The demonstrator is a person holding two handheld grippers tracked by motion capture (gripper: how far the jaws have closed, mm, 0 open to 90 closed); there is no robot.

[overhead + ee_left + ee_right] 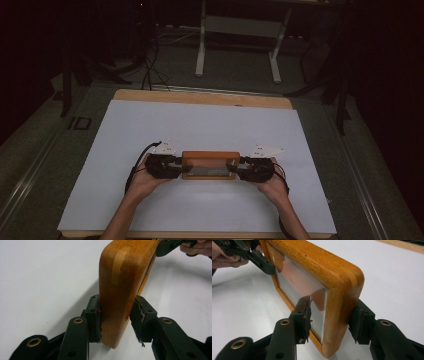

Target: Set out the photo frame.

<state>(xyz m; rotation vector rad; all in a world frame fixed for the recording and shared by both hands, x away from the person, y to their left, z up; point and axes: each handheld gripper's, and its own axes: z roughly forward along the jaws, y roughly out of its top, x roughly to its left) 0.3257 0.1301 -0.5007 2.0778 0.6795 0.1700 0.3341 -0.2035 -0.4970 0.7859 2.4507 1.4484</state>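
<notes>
A wooden picture frame (210, 156) with a glass front (297, 282) stands upright on its long edge over the white sheet (200, 125), near the table's front. My left gripper (177, 165) is shut on its left end, and in the left gripper view (115, 320) both pads press the wood (117, 277). My right gripper (239, 168) is shut on the right end; in the right gripper view (330, 320) one pad lies on the glass side and the other on the back. I cannot tell whether the frame touches the sheet.
The white sheet covers most of a wooden table (200, 97), with free room all round the frame. Behind the table a white metal stand (237, 30) and cables (150, 70) sit on the dark floor. A person's forearms (127, 210) come in from the front edge.
</notes>
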